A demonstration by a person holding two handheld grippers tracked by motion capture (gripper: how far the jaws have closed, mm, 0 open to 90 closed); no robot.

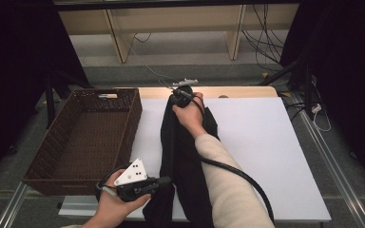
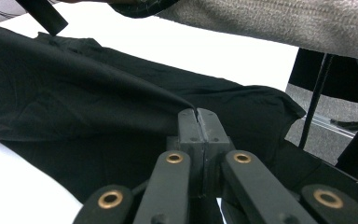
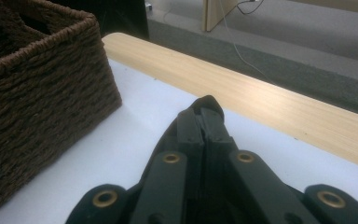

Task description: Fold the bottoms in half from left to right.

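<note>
Both grippers, left and right, are clamped shut on the black garment. Uneven pull risks cloth slipping free at centre frame.

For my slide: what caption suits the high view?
Two grippers pinch a folded black cloth garment beside a brown wicker basket.

1. A black, soft cloth garment lies folded into a long narrow strip on the white table surface, running from the near edge towards the far wooden edge.
2. Its near end hangs slightly over the table's front edge.
3. In the left gripper view the black fabric shows shallow wrinkles and one raised fold.
</note>
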